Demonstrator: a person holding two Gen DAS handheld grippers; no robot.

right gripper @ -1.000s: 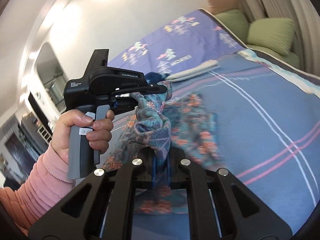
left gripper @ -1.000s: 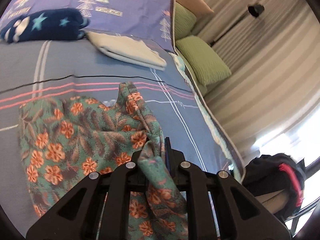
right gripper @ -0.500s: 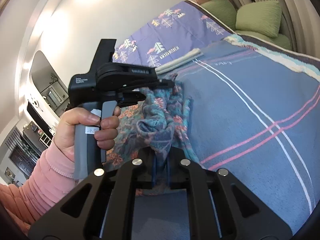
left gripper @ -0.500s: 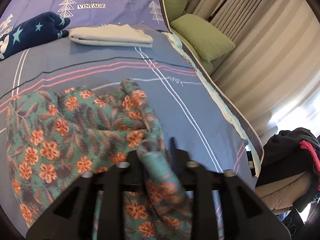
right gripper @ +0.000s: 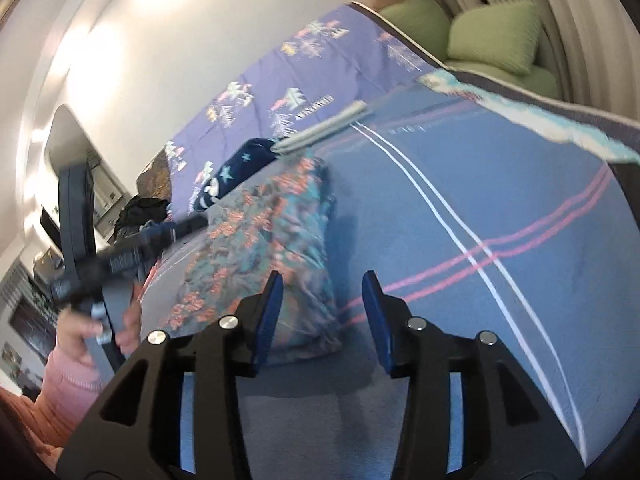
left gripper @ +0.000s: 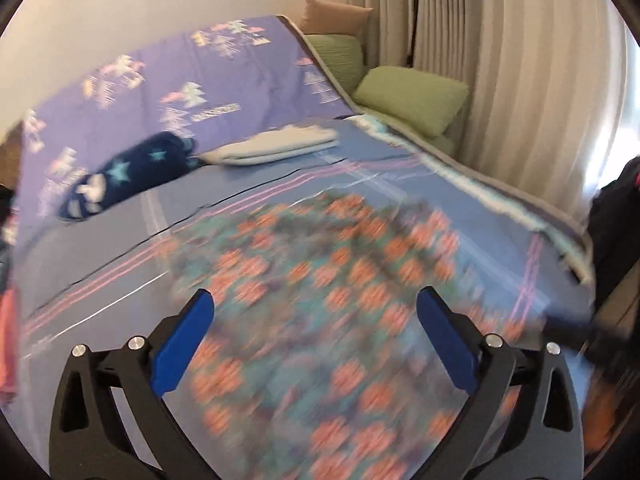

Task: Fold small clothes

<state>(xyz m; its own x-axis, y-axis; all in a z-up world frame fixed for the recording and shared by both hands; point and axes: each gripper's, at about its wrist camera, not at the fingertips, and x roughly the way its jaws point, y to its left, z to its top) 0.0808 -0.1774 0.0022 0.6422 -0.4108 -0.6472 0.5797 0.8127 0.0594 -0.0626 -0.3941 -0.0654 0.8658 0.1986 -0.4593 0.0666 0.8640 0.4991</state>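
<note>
A teal garment with orange flowers (left gripper: 320, 312) lies spread on the blue striped bedspread (left gripper: 100, 256), blurred by motion. My left gripper (left gripper: 314, 300) is open and empty just above it, the garment showing between its blue pads (left gripper: 182, 340). In the right wrist view the garment (right gripper: 276, 232) lies as a long folded strip. My right gripper (right gripper: 322, 286) is open and empty over its near right edge. The left gripper (right gripper: 120, 256), in a hand, hovers at the garment's left.
A folded pale garment (left gripper: 276, 146) and a navy star-print bundle (left gripper: 128, 172) lie at the far end of the bed by the purple cover (left gripper: 180, 92). Green pillows (left gripper: 412, 98) and curtains are at the right. Dark clothes (left gripper: 616, 224) hang off the right edge.
Both grippers were shut on the floral garment and held it up. Both have opened and let it go. The garment now lies flat on the bed.
</note>
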